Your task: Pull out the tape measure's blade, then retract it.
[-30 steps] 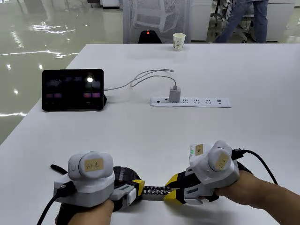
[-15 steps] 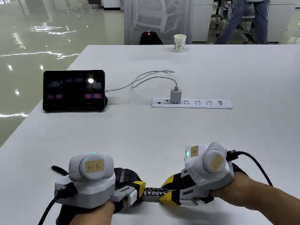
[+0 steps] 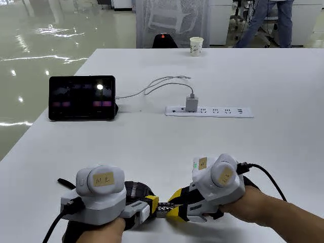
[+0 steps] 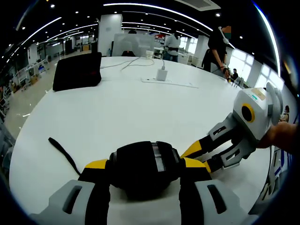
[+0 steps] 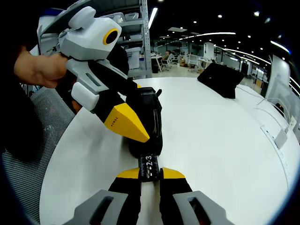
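We find the tape measure [image 4: 143, 168], a black case, sitting low on the white counter [image 3: 152, 147] close to its near edge. It is clamped between the yellow-tipped jaws of the left gripper [image 4: 145, 165], which press in on the case from both sides. A short stretch of blade [image 5: 150, 166] sticks out of the case toward the right gripper [image 5: 151, 174], and its printed numbers face up (we can read a 23 in the right gripper view). The right gripper's jaws are drawn almost together on the free end of the blade, with the strip showing in the narrow gap between them. In the head view the two sets of yellow tips sit near each other, with a small length of blade bridging them. A thin black strap [image 4: 61, 150] trails from the case across the counter, on the side away from the right gripper.

Farther back on the counter we see a tablet [image 3: 82, 97] with a dark screen, propped up at the left. A white cable [image 3: 152, 86] runs from it to a charger [image 3: 191, 104] plugged into a white power strip [image 3: 209, 111] lying flat near the middle. A paper cup [image 3: 196, 45] stands at the far edge. Beyond the counter a person [image 3: 263, 20] stands on the glossy floor.
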A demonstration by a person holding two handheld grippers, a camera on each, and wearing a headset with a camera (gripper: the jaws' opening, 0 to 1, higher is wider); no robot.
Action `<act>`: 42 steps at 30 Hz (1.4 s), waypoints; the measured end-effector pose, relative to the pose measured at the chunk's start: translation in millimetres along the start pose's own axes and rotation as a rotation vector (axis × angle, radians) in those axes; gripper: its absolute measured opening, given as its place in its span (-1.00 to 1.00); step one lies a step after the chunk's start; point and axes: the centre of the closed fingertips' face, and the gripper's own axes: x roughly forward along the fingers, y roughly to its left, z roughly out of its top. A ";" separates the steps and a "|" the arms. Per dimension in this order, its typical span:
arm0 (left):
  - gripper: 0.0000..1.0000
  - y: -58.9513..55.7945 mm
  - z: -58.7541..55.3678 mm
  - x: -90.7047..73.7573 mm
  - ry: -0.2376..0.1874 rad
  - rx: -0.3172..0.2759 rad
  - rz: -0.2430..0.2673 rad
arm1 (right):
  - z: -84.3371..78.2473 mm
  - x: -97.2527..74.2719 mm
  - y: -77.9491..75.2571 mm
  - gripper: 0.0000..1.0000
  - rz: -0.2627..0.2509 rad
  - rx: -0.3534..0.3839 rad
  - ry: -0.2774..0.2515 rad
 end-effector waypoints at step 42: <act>0.10 -0.3 0.5 -1.1 -0.013 -0.012 0.003 | 10.8 15.5 1.8 -0.77 0.019 -0.060 0.041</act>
